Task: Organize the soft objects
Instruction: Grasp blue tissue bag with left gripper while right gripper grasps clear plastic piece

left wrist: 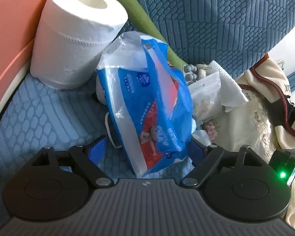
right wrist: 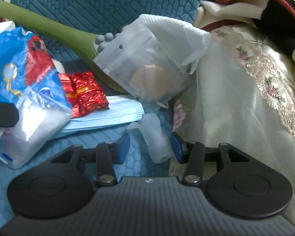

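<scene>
The crinkly blue-and-red plastic tissue pack (left wrist: 147, 106) stands between the wide, untouching left gripper (left wrist: 147, 149): light, squashy, slippery; best pinched mid-body. Right gripper (right wrist: 150, 147) half-open, empty.

Soft embossed paper on the toilet roll (left wrist: 78, 37), matt white with a perforated ridge. Glossy, crinkled plastic film around the tissue pack (left wrist: 145, 106), printed blue and red. Quilted matt blue cloth over the sofa seat (left wrist: 39, 114), stitched in raised patterns. Shiny crumpled red foil on the packets (right wrist: 86, 94). Frosted translucent plastic for the pouch (right wrist: 139, 66). Pleated pale-blue nonwoven fabric on the face mask (right wrist: 106, 116). Smooth matt green rubbery finish along the handle (right wrist: 49, 29). Sheer cream cloth with lace floral trim on the cover (right wrist: 245, 98). Matt black plastic arms and ribbed grey housing on the right tool (right wrist: 150, 147).
</scene>
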Demonstrator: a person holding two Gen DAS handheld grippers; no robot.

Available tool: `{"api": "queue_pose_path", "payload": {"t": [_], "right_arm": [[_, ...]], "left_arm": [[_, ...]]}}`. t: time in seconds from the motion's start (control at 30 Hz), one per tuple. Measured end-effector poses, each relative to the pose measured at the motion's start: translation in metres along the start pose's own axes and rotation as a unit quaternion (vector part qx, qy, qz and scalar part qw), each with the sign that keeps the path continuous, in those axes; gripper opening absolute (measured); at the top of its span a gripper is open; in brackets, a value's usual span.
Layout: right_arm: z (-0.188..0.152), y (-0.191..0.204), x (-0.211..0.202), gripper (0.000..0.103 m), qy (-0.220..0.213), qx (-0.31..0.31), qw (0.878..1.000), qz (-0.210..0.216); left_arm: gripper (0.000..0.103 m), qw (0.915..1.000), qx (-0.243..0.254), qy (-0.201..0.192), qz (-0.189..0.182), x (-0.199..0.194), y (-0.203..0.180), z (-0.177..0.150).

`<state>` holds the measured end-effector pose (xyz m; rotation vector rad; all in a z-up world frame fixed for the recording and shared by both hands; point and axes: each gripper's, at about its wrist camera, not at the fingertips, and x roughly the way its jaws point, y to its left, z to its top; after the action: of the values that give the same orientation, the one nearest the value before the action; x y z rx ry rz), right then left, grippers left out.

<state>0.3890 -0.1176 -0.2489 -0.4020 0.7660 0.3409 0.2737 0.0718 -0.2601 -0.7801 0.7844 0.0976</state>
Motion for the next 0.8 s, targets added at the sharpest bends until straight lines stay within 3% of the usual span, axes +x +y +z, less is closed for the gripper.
{"api": "queue_pose_path", "payload": {"t": [0.03, 0.2, 0.3, 0.4, 0.8], "right_arm": [[0.000, -0.001, 0.000, 0.046, 0.000, 0.002, 1.000, 0.000], [0.001, -0.006, -0.001, 0.028, 0.006, 0.010, 1.000, -0.002], [0.001, -0.009, -0.006, 0.023, 0.005, 0.019, 1.000, 0.001], [0.000, -0.008, -0.011, 0.023, 0.002, 0.020, 1.000, 0.002], [-0.013, -0.003, -0.039, 0.022, 0.002, 0.034, 0.999, 0.022]], "left_arm": [[0.084, 1.0000, -0.002, -0.001, -0.004, 0.001, 0.001, -0.001], [0.054, 0.9998, 0.003, 0.008, -0.019, 0.005, -0.002, -0.001], [0.039, 0.9997, 0.012, 0.006, -0.021, 0.002, -0.005, -0.001], [0.032, 0.9997, 0.023, 0.001, -0.013, -0.005, -0.009, -0.003], [0.026, 0.9983, 0.057, -0.011, 0.005, -0.038, -0.015, -0.008]]}}
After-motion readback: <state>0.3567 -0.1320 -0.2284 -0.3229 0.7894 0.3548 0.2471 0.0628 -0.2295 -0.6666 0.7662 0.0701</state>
